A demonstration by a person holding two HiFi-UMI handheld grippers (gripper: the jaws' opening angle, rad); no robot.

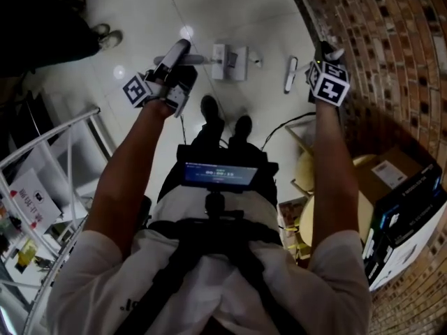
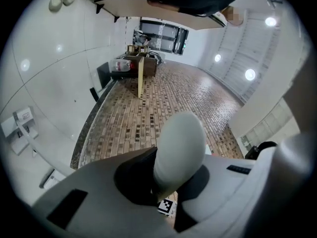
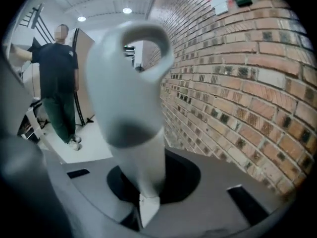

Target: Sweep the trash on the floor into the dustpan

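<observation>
Floor [image 1: 209,12]: pale glossy tiles with lamp glare, running up to the foot of the brick wall [image 1: 391,40]. Light scraps will probably skid on it, so short strokes look wise. You cannot make out any trash from here.
Brick wall: curves along your right side. Its face is rough and near enough for a long handle to knock.
Bystander [image 3: 59,83]: stands well apart from the brick wall.
Boxes [image 1: 405,208]: stacked against the brick wall, beside your right elbow.
White boxy piece [image 1: 229,61]: lies on the tiles ahead of your feet, apart from the brick wall. It is probably the dustpan's tray, though that is a guess.
Narrow white piece [image 1: 291,74]: lies nearer the brick wall than the tray. You cannot tell whether it is the broom head.
Looped handle [image 3: 131,93]: a pale tube with a hanging loop, on the brick wall's side. It looks stiff, light and smooth, so it may twist in a grip. Hold the straight shaft under the loop.
Rounded handle [image 2: 179,148]: farther from the brick wall, and likely to handle the same way.
Right gripper [image 3: 146,197]: clamped on the looped handle's shaft.
Left gripper [image 2: 166,195]: clamped on the rounded handle, below its cap.
</observation>
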